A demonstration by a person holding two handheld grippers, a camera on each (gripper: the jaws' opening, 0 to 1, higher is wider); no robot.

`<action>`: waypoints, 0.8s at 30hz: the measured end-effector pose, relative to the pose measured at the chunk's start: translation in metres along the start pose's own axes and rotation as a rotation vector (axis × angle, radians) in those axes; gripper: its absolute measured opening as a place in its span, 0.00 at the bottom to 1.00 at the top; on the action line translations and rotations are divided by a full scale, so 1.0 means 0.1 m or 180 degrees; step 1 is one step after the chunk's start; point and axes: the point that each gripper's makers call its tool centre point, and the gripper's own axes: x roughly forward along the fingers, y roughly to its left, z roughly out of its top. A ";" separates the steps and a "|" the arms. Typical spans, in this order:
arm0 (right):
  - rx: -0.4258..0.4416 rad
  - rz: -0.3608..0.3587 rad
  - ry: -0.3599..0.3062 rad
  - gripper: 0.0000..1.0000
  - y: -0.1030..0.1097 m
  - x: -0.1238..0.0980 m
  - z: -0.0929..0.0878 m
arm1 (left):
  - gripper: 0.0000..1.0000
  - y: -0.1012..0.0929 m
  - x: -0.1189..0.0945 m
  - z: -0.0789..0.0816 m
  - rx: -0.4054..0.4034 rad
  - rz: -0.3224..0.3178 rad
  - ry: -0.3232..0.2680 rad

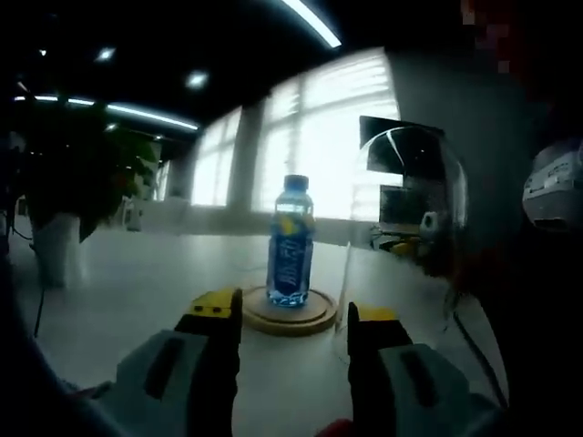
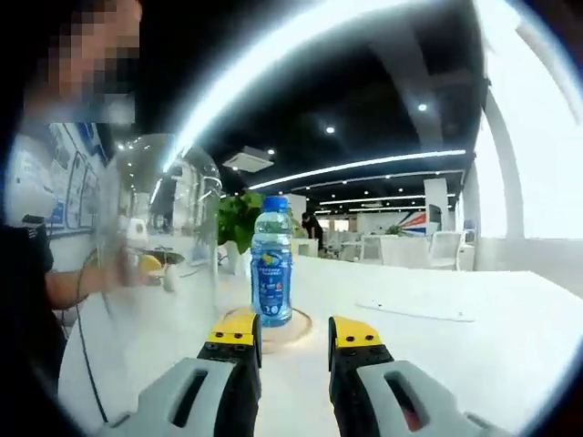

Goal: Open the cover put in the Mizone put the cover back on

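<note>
Legible text: none | Mizone bottle [image 2: 271, 260] ahead of the right gripper's jaws: blue label bears printing, too small and blurred to read | same bottle [image 1: 291, 241] ahead of the left gripper's jaws: label markings backlit, unreadable

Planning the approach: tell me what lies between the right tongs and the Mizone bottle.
In the right gripper view, only bare white table and the wooden base's rim separate the tongs from the bottle.
</note>
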 end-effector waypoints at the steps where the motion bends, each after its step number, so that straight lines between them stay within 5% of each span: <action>1: -0.0007 -0.0031 0.0000 0.24 -0.01 -0.01 0.00 | 0.38 0.00 0.00 0.00 -0.0001 0.0004 -0.0001; 24: 0.0277 0.0066 -0.0079 0.23 0.00 -0.02 0.01 | 0.38 -0.11 0.03 -0.05 0.0085 -0.0100 0.0085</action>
